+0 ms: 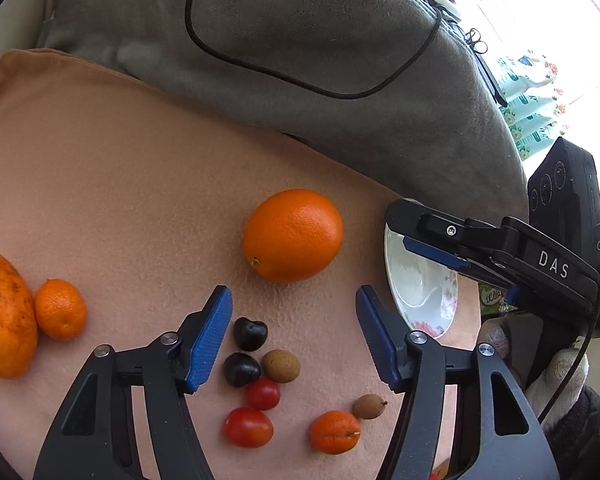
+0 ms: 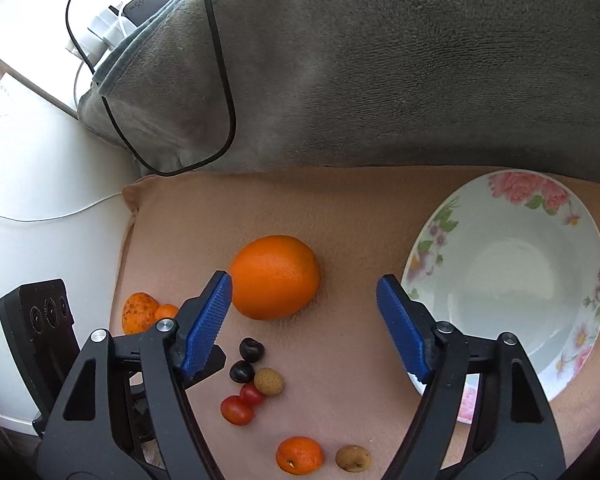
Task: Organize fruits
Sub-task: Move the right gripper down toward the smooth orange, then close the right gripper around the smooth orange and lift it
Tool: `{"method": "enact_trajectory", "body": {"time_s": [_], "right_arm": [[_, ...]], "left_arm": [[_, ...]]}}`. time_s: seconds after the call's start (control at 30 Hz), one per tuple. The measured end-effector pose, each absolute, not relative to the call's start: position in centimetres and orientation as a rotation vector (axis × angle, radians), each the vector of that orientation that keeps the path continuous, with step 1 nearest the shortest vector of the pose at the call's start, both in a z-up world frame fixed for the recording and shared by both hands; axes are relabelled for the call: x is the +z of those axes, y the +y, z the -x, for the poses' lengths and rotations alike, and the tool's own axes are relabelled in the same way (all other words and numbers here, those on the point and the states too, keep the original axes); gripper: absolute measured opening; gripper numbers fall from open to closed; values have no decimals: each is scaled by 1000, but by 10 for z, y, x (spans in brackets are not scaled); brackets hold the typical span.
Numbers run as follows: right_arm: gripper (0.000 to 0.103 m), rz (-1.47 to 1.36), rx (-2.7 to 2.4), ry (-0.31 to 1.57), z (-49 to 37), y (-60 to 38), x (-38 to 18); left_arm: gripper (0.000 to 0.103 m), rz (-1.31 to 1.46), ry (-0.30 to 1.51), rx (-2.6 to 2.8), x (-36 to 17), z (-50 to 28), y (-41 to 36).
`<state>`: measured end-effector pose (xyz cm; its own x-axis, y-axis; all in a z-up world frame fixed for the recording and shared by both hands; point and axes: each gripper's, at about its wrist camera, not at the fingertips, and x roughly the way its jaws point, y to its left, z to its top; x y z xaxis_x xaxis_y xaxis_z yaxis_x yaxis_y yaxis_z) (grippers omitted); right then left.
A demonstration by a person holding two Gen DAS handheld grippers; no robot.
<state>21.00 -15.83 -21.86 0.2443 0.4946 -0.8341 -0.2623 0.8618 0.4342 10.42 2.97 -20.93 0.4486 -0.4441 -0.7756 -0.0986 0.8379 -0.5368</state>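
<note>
A large orange lies on a peach cloth. Near it lie two dark cherries, two cherry tomatoes, two brown longans, and small mandarins. A spotted orange fruit lies at the left. A white floral bowl stands empty at the right. My left gripper is open above the cherries. My right gripper is open, its left finger beside the large orange; it also shows in the left wrist view over the bowl.
A grey towel with a black cable on it lies behind the cloth. A charger and white plugs sit at the far left. A white surface borders the cloth on the left.
</note>
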Motion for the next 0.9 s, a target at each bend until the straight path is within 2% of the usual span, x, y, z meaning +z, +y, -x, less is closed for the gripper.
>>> {"method": "enact_trajectory", "body": {"time_s": [0.3, 0.37, 0.9], "right_arm": [[74, -199, 548, 1257, -221, -141, -235], [74, -203, 553, 1262, -220, -139, -235], [74, -193, 591, 1314, -233, -121, -255]], "left_arm": [[55, 606, 1131, -249, -228, -111, 35], [51, 614, 1138, -255, -232, -110, 38], [51, 558, 1133, -258, -233, -121, 37]]}}
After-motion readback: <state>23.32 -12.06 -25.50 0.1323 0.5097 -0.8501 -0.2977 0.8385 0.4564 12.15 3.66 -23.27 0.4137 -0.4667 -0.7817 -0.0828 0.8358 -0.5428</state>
